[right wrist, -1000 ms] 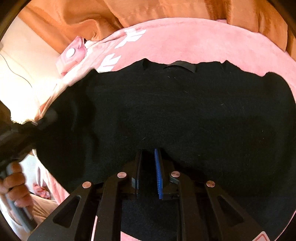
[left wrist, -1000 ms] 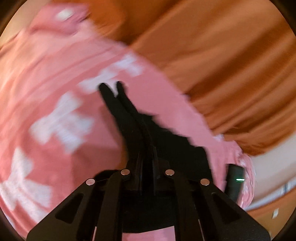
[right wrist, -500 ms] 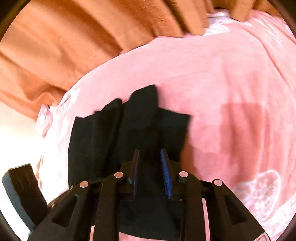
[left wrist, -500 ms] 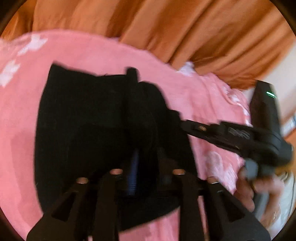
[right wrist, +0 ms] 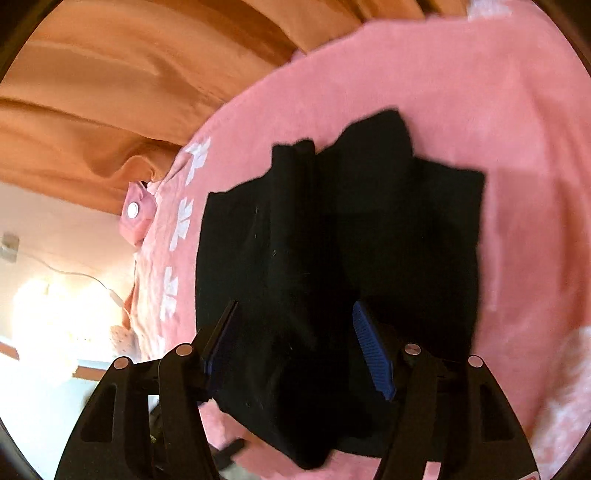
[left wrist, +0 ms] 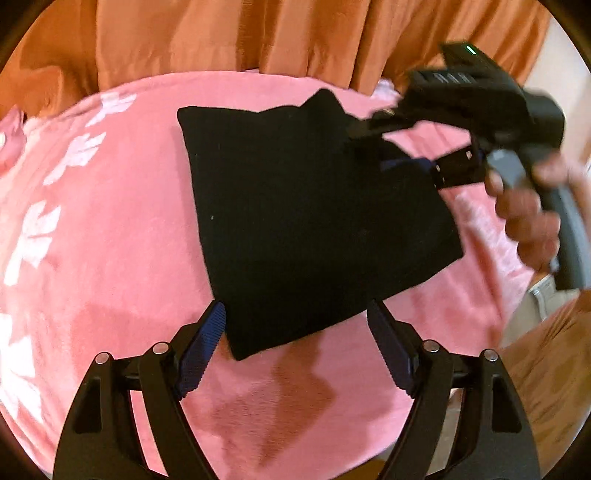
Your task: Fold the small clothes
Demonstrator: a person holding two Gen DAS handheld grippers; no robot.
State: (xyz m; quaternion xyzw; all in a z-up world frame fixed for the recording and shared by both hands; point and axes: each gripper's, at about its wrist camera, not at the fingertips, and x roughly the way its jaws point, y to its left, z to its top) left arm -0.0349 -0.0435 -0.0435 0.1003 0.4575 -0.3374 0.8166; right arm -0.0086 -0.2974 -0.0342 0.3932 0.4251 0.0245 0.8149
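Count of things in view

One black garment (left wrist: 314,221) lies on one pink blanket (left wrist: 110,258); two grippers, the left gripper (left wrist: 295,343) and the right gripper (right wrist: 295,350); one orange curtain (left wrist: 258,33); one hand (left wrist: 528,218).

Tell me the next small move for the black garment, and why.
Probably draw both grippers back: the left hand-held gripper and right hand-held gripper have just opened, and the black garment lies folded and unpinched on the pink blanket.
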